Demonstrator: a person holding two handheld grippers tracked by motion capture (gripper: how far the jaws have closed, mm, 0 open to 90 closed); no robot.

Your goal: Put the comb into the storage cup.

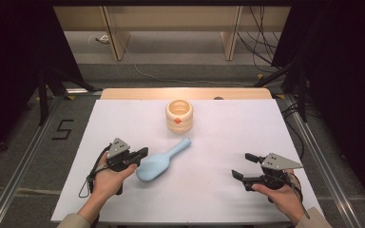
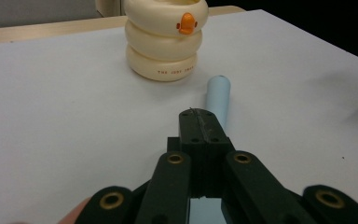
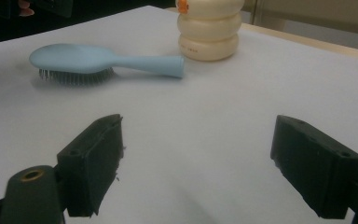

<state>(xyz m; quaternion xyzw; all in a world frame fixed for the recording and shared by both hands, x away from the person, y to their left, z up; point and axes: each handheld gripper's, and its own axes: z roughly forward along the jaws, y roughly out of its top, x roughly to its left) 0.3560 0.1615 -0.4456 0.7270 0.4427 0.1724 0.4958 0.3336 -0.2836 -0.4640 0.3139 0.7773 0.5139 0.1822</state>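
Hairbrush (image 1: 159, 164) handle toward cream holder (image 1: 179, 115)

Setting: lab or recording studio, staged for data capture.
- Worktop (image 1: 218, 199): plain white sheet over pale wood board, bare wood strip exposed at far edge.
- Black curtains (image 1: 9, 57) both sides, enclosing work area.
- Metal rails (image 1: 26, 152) along floor left and right of worktop.
- Tripod legs (image 1: 45, 88) at both far corners.
- Loose cables (image 1: 261, 38) on grey carpet floor.
- Taped numeral "5" (image 1: 62, 129) on floor, left.
- Light wooden furniture legs (image 1: 114, 33) at back.
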